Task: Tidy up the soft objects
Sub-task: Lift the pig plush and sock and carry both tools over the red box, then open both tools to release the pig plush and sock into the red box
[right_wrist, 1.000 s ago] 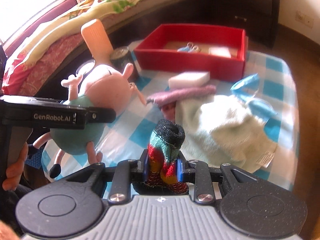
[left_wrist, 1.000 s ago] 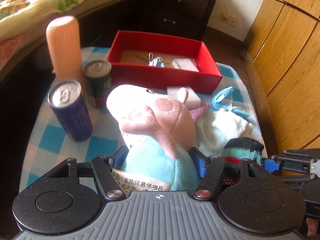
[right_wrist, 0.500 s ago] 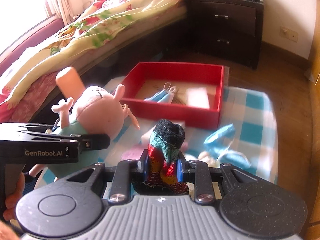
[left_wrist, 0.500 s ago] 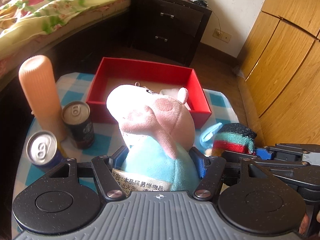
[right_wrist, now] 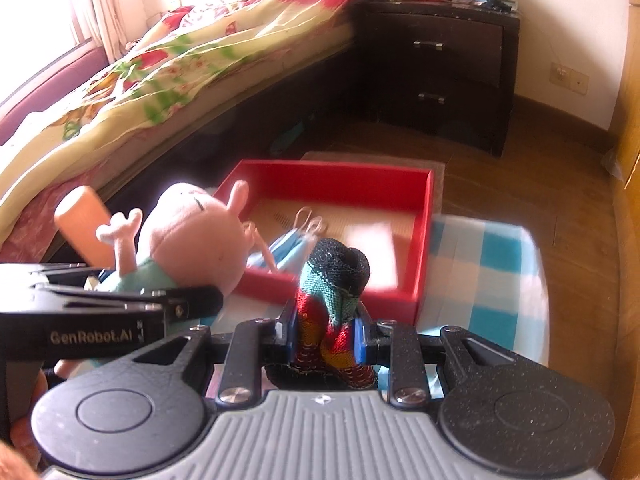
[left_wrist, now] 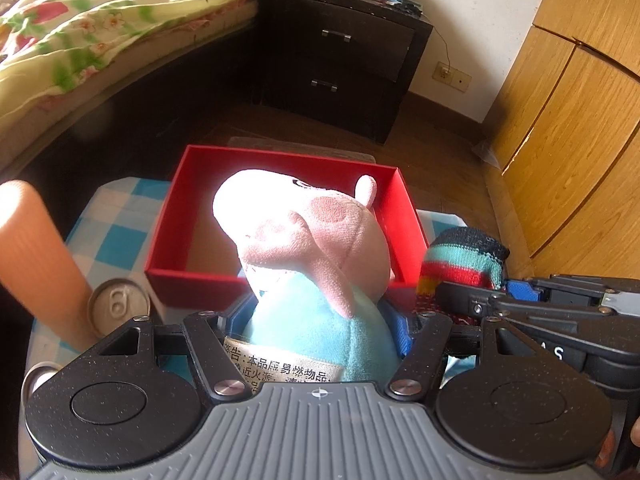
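My left gripper (left_wrist: 320,320) is shut on a pink pig plush (left_wrist: 308,236) in a blue shirt, held upright just short of the red box (left_wrist: 172,224). Beside it on the right, my right gripper (right_wrist: 326,332) is shut on a striped sock (right_wrist: 334,280), whose dark cuff sticks up. That sock (left_wrist: 464,264) shows in the left wrist view too, and the plush (right_wrist: 192,244) in the right wrist view. The red box (right_wrist: 424,240) holds a blue face mask (right_wrist: 288,248) and a white sponge. Both held things hang near the box's near rim.
A peach ribbed bottle (left_wrist: 36,264) and a drink can (left_wrist: 118,306) stand left of the box on the blue checked cloth (right_wrist: 492,264). A bed (right_wrist: 160,68) lies to the left, a dark nightstand (left_wrist: 344,64) behind, wooden cabinet doors (left_wrist: 568,120) to the right.
Both grippers have travelled forward together toward the red box, each still holding its item. The towel, second can and loose sponge have dropped out of view behind them.
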